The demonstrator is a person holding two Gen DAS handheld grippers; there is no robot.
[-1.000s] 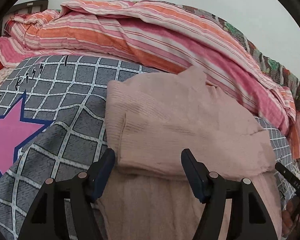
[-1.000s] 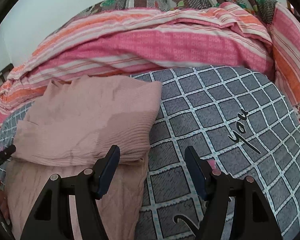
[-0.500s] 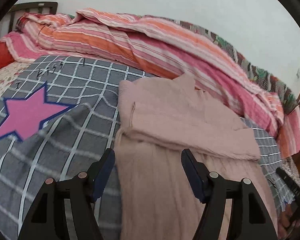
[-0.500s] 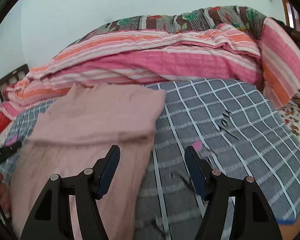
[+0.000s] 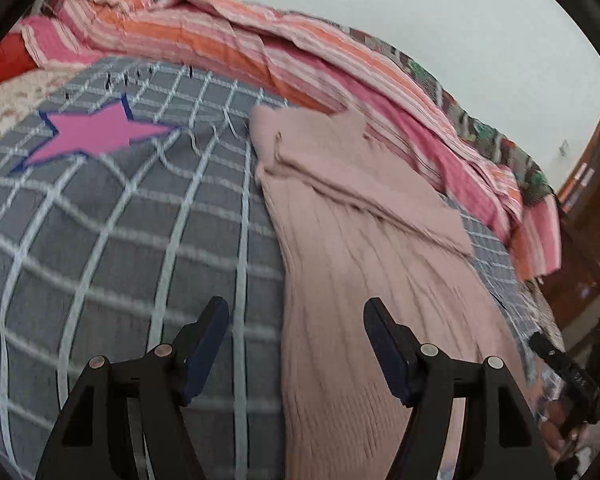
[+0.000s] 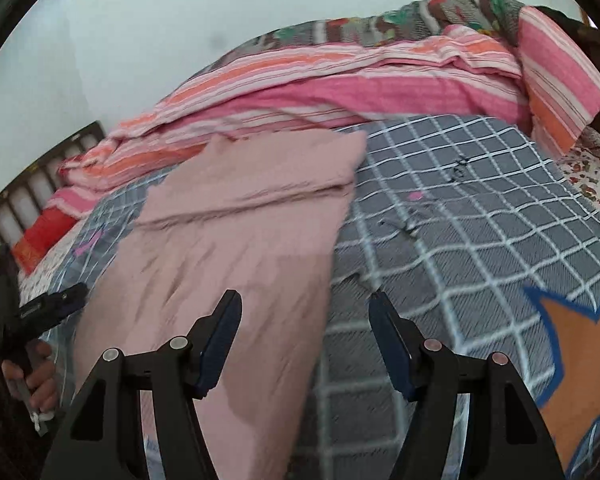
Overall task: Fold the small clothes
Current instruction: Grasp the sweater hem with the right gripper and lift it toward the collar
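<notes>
A pale pink ribbed garment (image 5: 364, 248) lies flat on the grey checked bedspread (image 5: 140, 220), its far part folded over itself. It also shows in the right wrist view (image 6: 228, 240). My left gripper (image 5: 296, 320) is open and empty over the garment's near left edge. My right gripper (image 6: 306, 316) is open and empty over the garment's near right edge. Each gripper shows at the edge of the other's view: the right gripper (image 5: 560, 368) and the left gripper (image 6: 48, 306).
A striped pink and orange quilt (image 5: 260, 44) is bunched along the far side of the bed, also seen in the right wrist view (image 6: 340, 84). A pink star (image 5: 96, 132) and an orange star (image 6: 580, 344) are printed on the bedspread. A bed rail (image 6: 40, 176) stands at left.
Both grippers have drawn back toward the near end of the garment, away from the folded part, and stay open. The garment lies still.
</notes>
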